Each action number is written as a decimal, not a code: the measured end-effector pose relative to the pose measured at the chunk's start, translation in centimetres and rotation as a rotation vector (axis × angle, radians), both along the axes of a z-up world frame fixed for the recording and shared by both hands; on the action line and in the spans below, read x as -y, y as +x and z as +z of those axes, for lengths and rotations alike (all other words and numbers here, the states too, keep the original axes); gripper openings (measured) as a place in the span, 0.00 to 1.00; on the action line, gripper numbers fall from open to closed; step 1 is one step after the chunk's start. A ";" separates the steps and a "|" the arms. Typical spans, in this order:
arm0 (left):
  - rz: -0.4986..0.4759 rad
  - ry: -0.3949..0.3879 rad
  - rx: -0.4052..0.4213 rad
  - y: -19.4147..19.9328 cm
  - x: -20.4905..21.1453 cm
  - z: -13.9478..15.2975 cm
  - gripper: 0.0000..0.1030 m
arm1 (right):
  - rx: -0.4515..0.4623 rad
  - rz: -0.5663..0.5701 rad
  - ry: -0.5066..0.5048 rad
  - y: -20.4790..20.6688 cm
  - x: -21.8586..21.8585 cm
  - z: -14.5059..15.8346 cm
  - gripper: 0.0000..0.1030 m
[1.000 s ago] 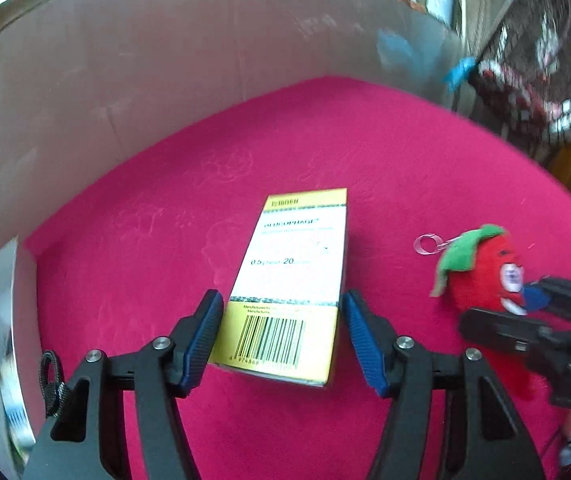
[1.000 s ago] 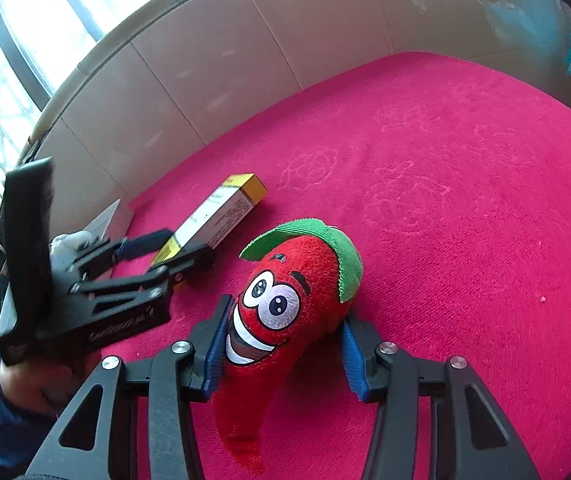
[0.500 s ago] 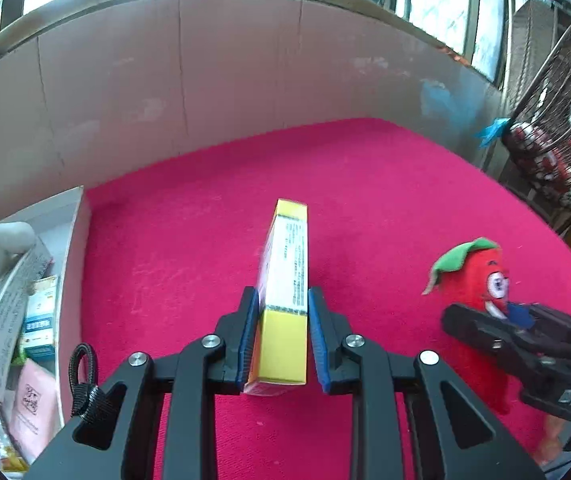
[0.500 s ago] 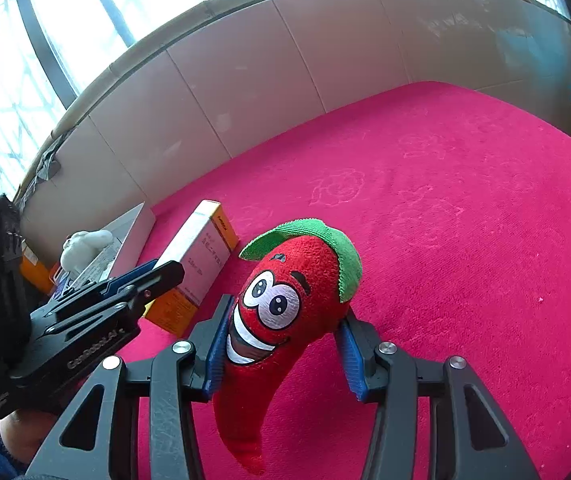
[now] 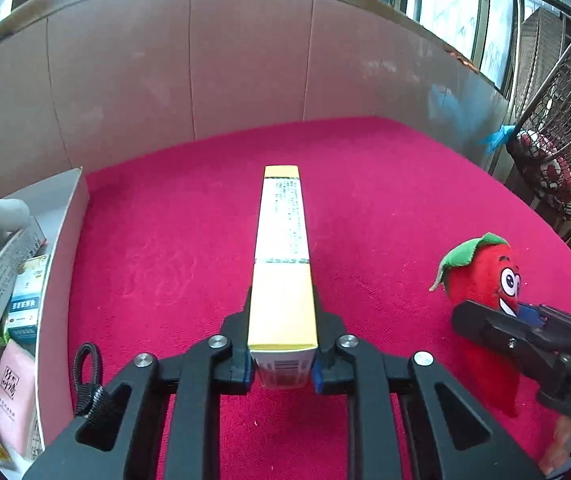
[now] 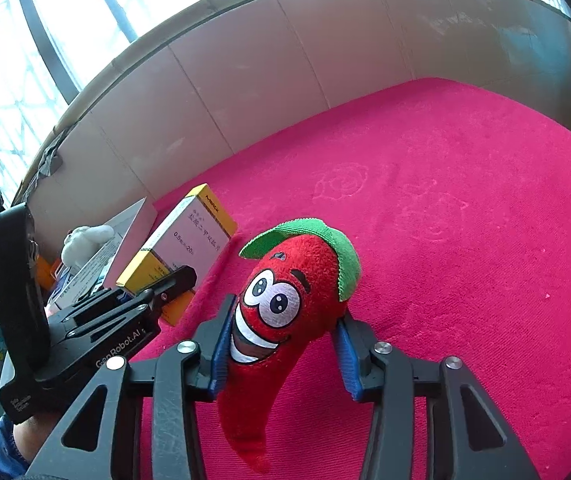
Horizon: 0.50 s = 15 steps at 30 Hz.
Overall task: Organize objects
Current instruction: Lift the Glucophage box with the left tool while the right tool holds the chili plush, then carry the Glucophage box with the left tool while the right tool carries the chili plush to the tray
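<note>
So starting at the far left, there's an open white bin (image 5: 63,264) sitting on the pink cloth (image 5: 385,184), already stuffed with small cartons, a pink packet and some pale little plush thing on top. Looks like that's where the boxes go.

Next over, the left gripper (image 5: 282,364) is clamped tight on the near end of the yellow medicine box (image 5: 283,248). The box is turned up on its narrow edge and sticks straight out ahead of the fingers. From the right wrist view I'd say it's lifted off the cloth, but I can't be totally sure.

Then the right gripper (image 6: 283,344) has the red chili plush (image 6: 285,312) between its blue pads (image 6: 221,344). Its jaws are closing in. The left pad is against the plush's face and the right one seems just shy of the body, so I wouldn't call that a firm hold yet.

Far right, past the edge of the cloth, there's a wire basket (image 5: 557,128) with what looks like more soft toys.

My read: this is the pick-up step for both items. Next the box needs swinging left over the bin and lowering in somewhere it fits, since it's crowded. The plush needs the squeeze finished first, and then it probably heads for the basket.
</note>
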<state>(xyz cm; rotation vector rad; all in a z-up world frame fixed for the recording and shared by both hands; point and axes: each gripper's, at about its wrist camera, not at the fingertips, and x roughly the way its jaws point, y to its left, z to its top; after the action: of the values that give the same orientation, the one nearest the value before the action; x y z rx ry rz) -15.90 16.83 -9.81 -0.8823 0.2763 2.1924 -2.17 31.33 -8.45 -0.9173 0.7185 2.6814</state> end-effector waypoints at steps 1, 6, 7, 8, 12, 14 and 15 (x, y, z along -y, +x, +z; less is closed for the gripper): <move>0.003 0.011 -0.002 0.2 0.2 0.2 0.18 | -0.008 0.003 0.016 0.1 0.2 0.2 0.43; -0.003 0.053 -0.038 1.6 1.2 1.8 0.18 | -0.043 0.019 0.057 0.5 1.4 1.4 0.42; -0.002 0.055 -0.048 1.9 1.4 2.1 0.18 | -0.048 0.023 0.056 0.5 1.5 1.5 0.42; 0.001 0.054 -0.061 2.3 1.7 2.4 0.18 | -0.050 0.025 0.056 0.5 1.7 1.6 0.42; 0.009 0.052 -0.106 3.5 2.4 3.8 0.19 | -0.057 0.022 0.066 0.8 2.1 2.4 0.42; 0.016 0.059 -0.124 4.1 3.0 4.4 0.19 | -0.062 0.022 0.075 0.9 2.3 2.9 0.42; 0.021 0.063 -0.133 4.1 3.3 5.0 0.19 | -0.066 0.023 0.084 1.0 2.5 3.2 0.41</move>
<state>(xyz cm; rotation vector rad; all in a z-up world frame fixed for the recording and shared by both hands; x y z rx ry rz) -11.79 13.49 -4.84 -0.7092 0.2610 2.2701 -1.15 28.85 -5.20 -0.8241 0.6069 2.7503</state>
